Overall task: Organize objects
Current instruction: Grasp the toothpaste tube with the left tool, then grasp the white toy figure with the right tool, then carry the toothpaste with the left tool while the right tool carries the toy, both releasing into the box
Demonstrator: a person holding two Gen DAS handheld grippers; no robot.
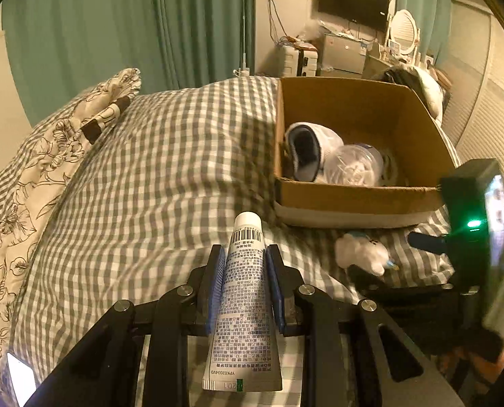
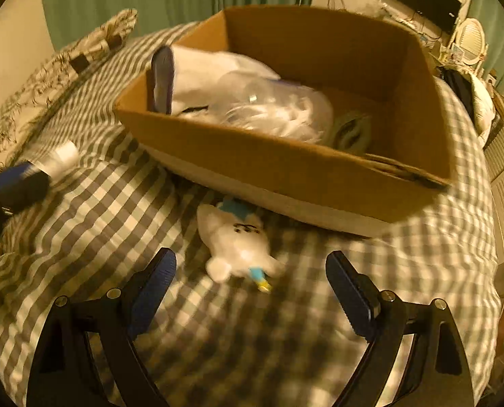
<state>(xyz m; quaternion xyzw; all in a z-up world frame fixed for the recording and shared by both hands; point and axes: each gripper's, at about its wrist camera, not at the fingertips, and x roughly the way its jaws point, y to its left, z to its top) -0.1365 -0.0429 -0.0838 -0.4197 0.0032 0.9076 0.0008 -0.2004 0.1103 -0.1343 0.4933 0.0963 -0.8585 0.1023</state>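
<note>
My left gripper (image 1: 245, 254) is shut on a white printed tube (image 1: 243, 291), cap pointing forward, held above the checked bedcover. An open cardboard box (image 1: 353, 196) sits on the bed ahead and to the right. It holds a white slipper (image 1: 309, 149) and a clear plastic container (image 1: 353, 166). My right gripper (image 2: 252, 264) is open and empty, just above a small white plush toy (image 2: 238, 244) that lies on the cover in front of the box (image 2: 285, 176). The left gripper and tube cap (image 2: 62, 161) show at the left of the right wrist view.
A floral pillow (image 1: 48, 156) lies at the left on the grey checked bedcover (image 1: 150, 169). Green curtains (image 1: 116, 17) hang behind the bed. A desk with a monitor (image 1: 353, 1) and clutter stands at the back right. The right gripper's body (image 1: 472, 230) is at the right.
</note>
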